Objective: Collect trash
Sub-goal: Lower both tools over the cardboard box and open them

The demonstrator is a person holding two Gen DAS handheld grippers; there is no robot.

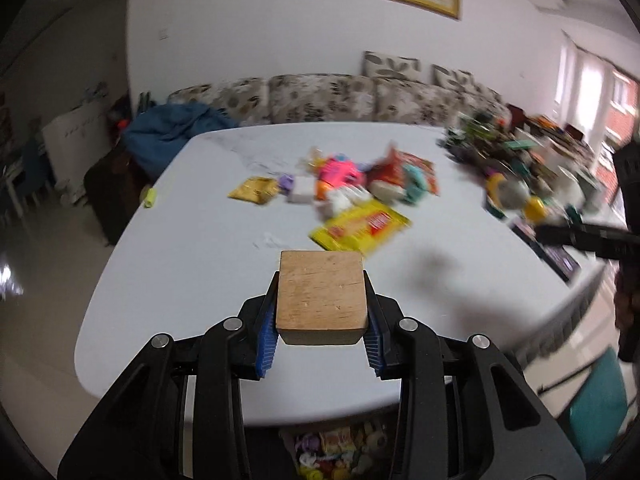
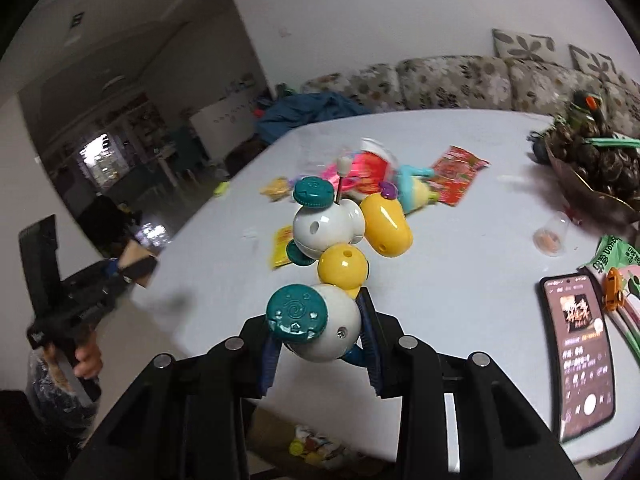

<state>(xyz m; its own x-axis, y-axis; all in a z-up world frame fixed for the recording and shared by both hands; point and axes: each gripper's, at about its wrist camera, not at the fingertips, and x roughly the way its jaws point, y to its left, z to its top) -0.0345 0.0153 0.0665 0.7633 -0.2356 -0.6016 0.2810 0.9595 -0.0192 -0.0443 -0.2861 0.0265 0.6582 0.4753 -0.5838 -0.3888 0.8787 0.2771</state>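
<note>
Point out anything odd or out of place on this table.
A phone with its screen lit lies near the table's edge, close to the trash. Wrappers and toys sit jumbled mid-table, including a yellow wrapper. Nothing looks spilled or broken, though blur hides detail.

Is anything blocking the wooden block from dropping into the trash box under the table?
Yes: the table's near edge. The wooden block, clamped in the left gripper, sits above the tabletop; the box of trash shows below the edge.

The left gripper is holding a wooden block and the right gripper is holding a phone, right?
Not quite. The right gripper holds a white, yellow and teal toy, as its wrist view shows; the phone lies on the table. The left gripper does hold the block.
</note>
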